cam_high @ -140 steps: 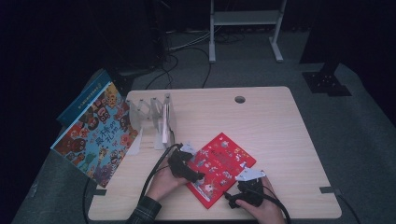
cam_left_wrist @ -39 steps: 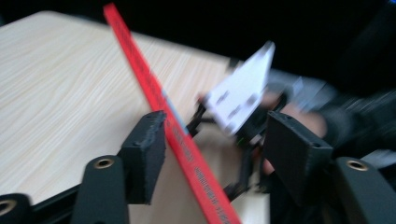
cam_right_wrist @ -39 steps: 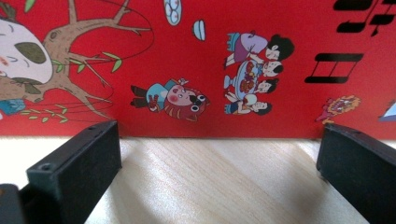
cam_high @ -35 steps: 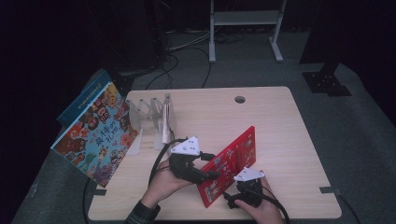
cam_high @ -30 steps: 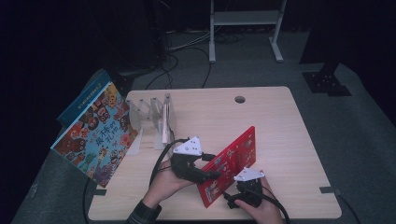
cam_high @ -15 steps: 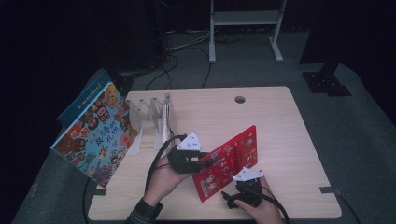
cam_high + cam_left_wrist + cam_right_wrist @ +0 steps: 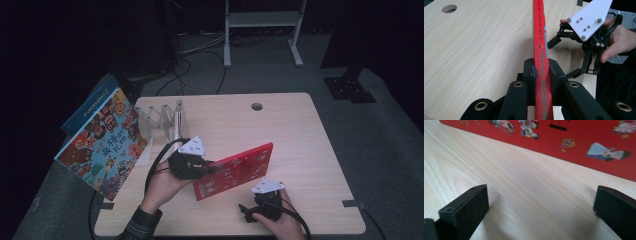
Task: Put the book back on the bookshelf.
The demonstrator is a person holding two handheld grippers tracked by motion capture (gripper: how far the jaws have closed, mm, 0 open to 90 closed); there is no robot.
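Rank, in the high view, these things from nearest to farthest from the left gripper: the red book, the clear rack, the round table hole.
1. Red book: clamped in the left gripper.
2. Clear rack: behind it, toward the table's left.
3. Round table hole: at the far edge, to the right.

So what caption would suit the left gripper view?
Left gripper clamps the red book by its spine, upright on the table.

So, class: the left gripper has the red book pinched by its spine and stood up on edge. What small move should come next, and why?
Probably carry the red book left toward the clear rack. The left gripper is shut on its spine, the book stands on edge on the table, and the right gripper sits open, apart from it. The rack's slots look free, with other books leaning beside it.
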